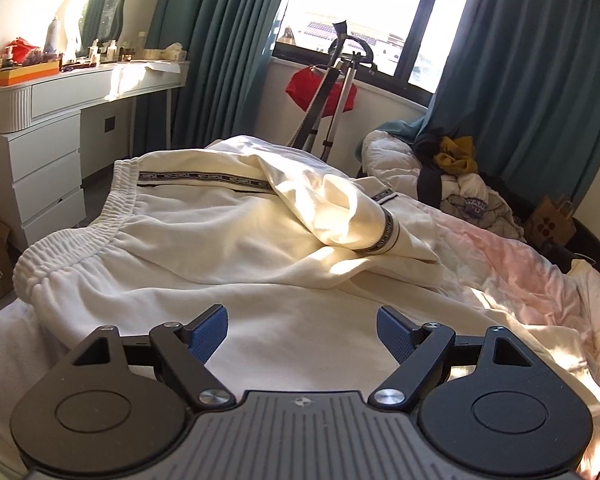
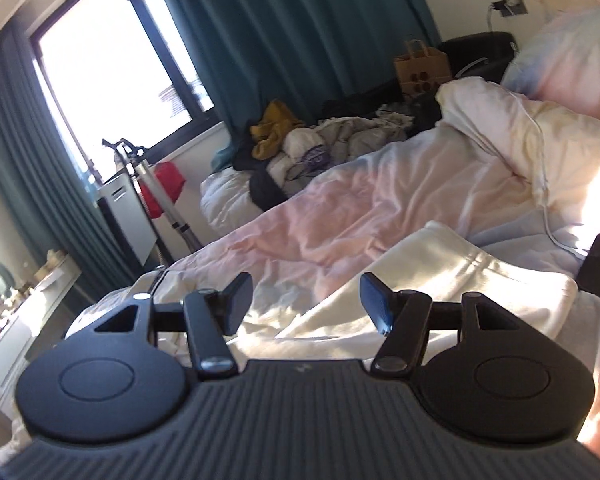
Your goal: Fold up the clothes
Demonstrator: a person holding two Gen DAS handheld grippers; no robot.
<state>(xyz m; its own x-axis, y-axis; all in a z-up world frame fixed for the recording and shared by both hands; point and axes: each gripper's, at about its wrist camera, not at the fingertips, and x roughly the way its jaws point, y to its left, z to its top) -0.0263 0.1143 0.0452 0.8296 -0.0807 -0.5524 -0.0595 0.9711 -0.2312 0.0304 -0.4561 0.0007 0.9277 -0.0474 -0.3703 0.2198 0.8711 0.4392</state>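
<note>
Cream sweatpants (image 1: 220, 236) with an elastic waistband (image 1: 76, 236) and a black lettered side stripe lie spread on the bed, one leg folded over in a loose heap (image 1: 340, 208). My left gripper (image 1: 302, 330) is open and empty, just above the cloth near the waist end. In the right wrist view a cream cloth part (image 2: 440, 276) lies under and ahead of my right gripper (image 2: 306, 300), which is open and empty above it.
The bed's pink-white duvet (image 2: 360, 208) stretches to the right. A pile of mixed clothes (image 1: 460, 176) sits at the far side. A white dresser (image 1: 44, 168) stands left, a garment steamer pole (image 1: 332, 92) by the window with teal curtains, a paper bag (image 2: 420, 68).
</note>
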